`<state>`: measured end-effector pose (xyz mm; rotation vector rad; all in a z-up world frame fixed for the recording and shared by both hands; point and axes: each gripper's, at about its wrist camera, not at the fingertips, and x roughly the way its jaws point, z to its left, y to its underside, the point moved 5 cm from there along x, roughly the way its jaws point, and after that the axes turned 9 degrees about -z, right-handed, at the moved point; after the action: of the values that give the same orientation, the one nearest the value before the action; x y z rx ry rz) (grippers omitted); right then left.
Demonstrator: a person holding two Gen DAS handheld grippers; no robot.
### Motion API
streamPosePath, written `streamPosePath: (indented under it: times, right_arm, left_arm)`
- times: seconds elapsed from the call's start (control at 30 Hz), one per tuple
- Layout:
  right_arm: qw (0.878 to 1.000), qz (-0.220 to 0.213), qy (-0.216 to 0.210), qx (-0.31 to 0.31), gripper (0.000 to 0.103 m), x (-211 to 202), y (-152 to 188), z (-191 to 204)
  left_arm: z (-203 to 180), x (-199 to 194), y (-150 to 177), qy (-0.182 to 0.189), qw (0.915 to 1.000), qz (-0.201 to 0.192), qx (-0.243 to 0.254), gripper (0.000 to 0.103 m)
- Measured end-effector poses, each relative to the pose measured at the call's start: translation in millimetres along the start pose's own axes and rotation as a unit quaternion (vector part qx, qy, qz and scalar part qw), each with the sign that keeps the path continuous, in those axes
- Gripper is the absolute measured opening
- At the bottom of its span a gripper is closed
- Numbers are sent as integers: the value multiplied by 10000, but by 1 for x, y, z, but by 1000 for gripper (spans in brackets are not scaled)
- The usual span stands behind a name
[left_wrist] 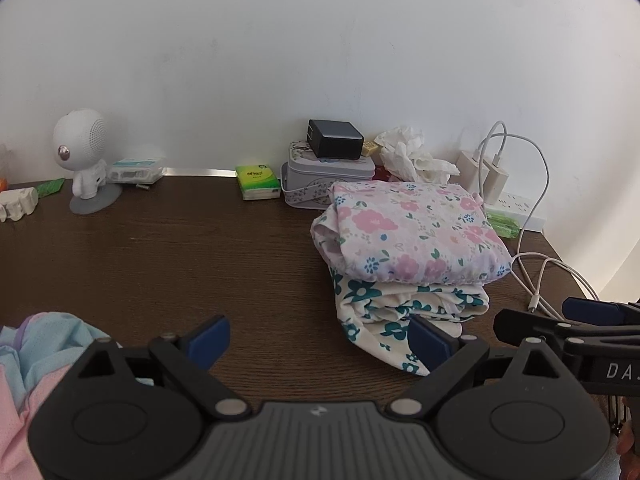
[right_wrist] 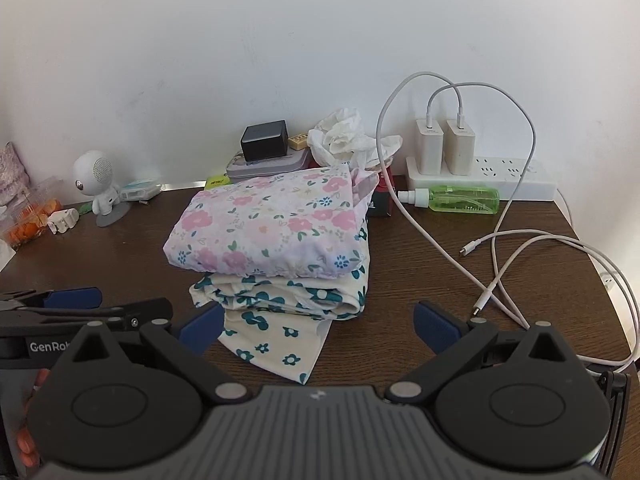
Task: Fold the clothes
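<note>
I am holding both left tongs (left_wrist: 319,342) and right tongs (right_wrist: 319,328) wide apart, gripping nothing. 2 folded garments (right_wrist: 276,240) are sitting stacked on the bench (left_wrist: 180,260), white cables (right_wrist: 500,272) trailing beside them, a pastel garment (left_wrist: 36,356) lying crumpled at my left.

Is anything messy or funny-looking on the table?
Yes. The green spray bottle lies on its side by the power strip. A corner of the teal-flower garment sticks out from under the folded stack. Crumpled tissue sits by the wall.

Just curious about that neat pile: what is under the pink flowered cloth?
Under the pink flowered cloth lies a folded cream cloth with teal flowers, resting on the brown table. Anything between or beneath them is covered.
</note>
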<state>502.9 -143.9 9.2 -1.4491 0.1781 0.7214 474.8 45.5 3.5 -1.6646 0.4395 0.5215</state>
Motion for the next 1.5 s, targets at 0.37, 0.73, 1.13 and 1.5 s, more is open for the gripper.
streamPosePath:
  times: [0.37,0.73,1.13,1.5]
  right_arm:
    - [10000,-69,1,-15,103,-22,10,2]
    - [10000,-90,-6,-31,103,-46,19,6]
    - [9998,-131,-8,-132,103,-76,29,18]
    - [9991,-236,12,-340,103,-124,47,33]
  left_arm:
    - [-3,-18,16,-164,9997,97,142,103]
    - [-4,-44,24,-124,9998,54,151,103]
    - [-7,-75,37,-113,9997,43,208,103]
    - [-4,-125,62,-184,9994,-162,260,103]
